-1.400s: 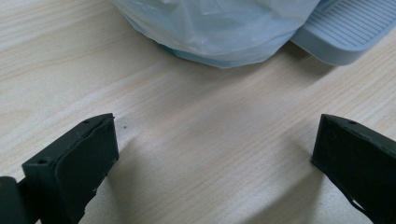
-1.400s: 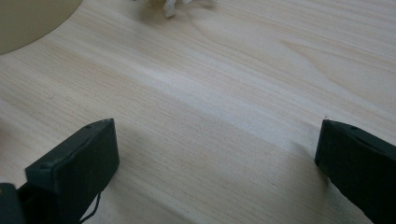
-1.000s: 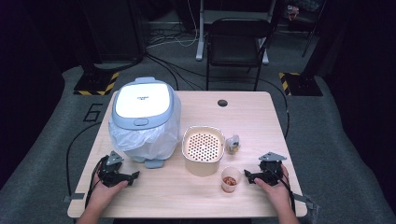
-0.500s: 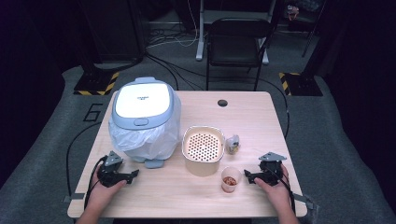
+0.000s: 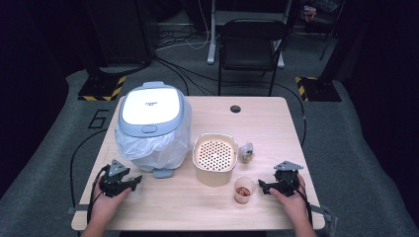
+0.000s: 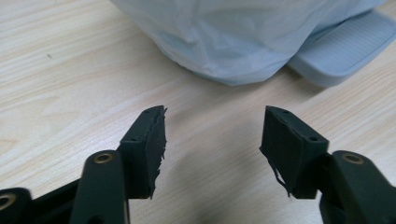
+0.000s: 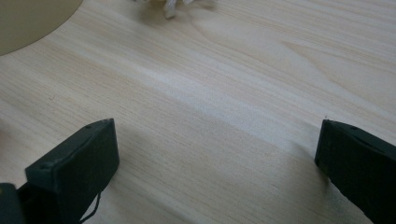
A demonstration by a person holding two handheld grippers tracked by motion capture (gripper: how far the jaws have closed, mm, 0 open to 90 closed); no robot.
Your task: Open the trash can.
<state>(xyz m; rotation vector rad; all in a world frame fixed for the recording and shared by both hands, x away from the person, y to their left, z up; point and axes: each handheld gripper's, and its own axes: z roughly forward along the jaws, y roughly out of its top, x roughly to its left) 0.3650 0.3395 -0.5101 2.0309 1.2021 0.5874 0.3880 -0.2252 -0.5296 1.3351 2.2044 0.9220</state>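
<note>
Beside the cream round perforated basket (image 5: 214, 159), the landmark on the pale wooden bench (image 5: 267, 128), both tools rest idle. The left gripper (image 5: 129, 181) sits to its left, jaws fairly wide and empty, near the pale-blue lidded bin lined with a white plastic bag (image 5: 153, 127). The right gripper (image 5: 264, 187) lies to its right, jaws wide and empty. Just in front of the basket stands a small clear plastic cup (image 5: 243, 189) holding reddish-brown bits; a small crinkled packet (image 5: 246, 152) lies touching the basket's right side. Likely next: approach the cup level, close gently around its wall, avoid tipping.
</note>
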